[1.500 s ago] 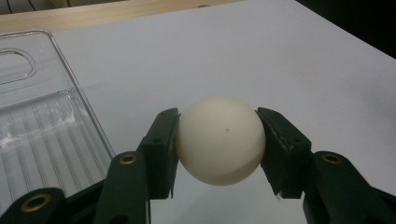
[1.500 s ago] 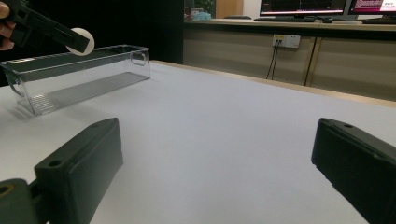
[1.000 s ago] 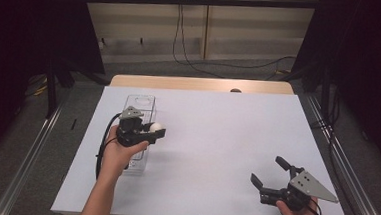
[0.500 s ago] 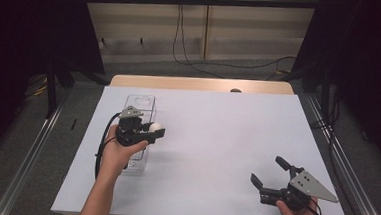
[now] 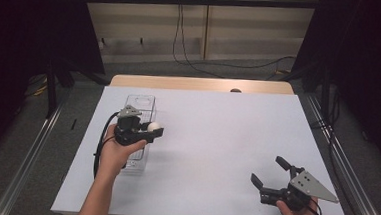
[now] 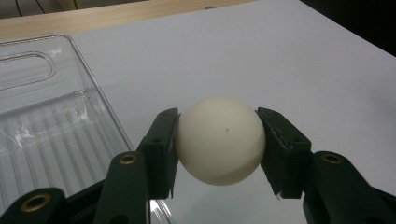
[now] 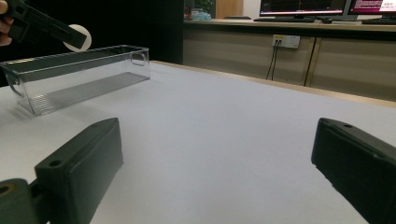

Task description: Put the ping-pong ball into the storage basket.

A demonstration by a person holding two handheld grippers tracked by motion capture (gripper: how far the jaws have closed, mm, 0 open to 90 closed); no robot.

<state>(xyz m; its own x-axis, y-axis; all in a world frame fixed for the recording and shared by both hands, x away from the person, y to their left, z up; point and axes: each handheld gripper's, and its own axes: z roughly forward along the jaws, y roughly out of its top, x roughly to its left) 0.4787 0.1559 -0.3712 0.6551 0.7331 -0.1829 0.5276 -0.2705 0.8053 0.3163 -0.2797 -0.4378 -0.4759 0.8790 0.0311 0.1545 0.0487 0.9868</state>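
Note:
My left gripper (image 5: 152, 129) is shut on a white ball (image 5: 151, 127), held above the right edge of a clear plastic bin (image 5: 139, 102) on the table's left. In the left gripper view both pads press the sides of the ball (image 6: 220, 140), and the bin (image 6: 46, 121) lies to the left below it. My right gripper (image 5: 270, 171) rests near the front right of the table, its jaws wide open with nothing between them. The right gripper view shows the bin (image 7: 79, 74) far off at the left with the ball (image 7: 77, 37) held above it.
A white sheet (image 5: 216, 139) covers the table, with a wooden strip (image 5: 200, 84) along its far edge. Metal rails (image 5: 336, 146) run down both sides. Cables hang on the far wall (image 5: 183, 32).

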